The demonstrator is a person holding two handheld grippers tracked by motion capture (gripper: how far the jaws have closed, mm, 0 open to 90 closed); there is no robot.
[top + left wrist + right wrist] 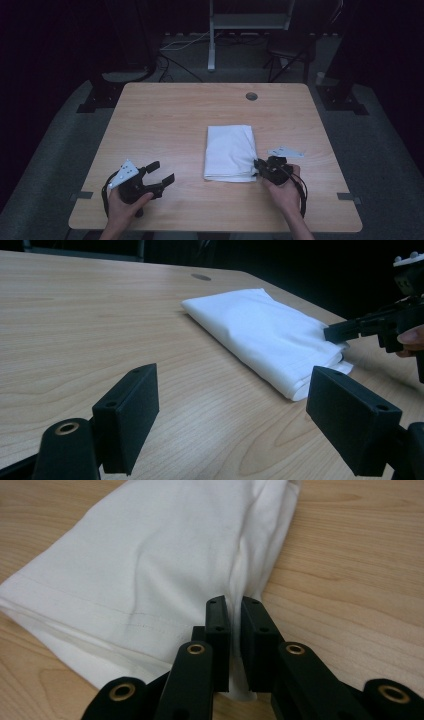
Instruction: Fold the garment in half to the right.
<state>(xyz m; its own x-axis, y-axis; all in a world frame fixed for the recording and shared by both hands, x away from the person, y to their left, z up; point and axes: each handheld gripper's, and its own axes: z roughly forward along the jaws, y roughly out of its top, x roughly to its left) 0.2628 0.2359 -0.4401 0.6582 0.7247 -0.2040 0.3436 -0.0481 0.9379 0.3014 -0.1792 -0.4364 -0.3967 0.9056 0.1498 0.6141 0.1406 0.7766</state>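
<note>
- The right gripper [235,611] rises from the bottom edge, its black jaws nearly closed on a fold of white cloth [145,575].
- The pinched fold is at the cloth's near right corner.
- The cloth lies folded on a wooden table [350,570], with a stitched hem along its near edge.

Dim overhead light leaves the surroundings black, while the wooden table [165,125] shows soft, slightly grainy detail.

Light wood-grain table [165,120] — round cable port [251,96] near its far edge. Grey floor [380,150] beyond; white metal stand [212,35] and trailing cables [180,45] behind.
</note>
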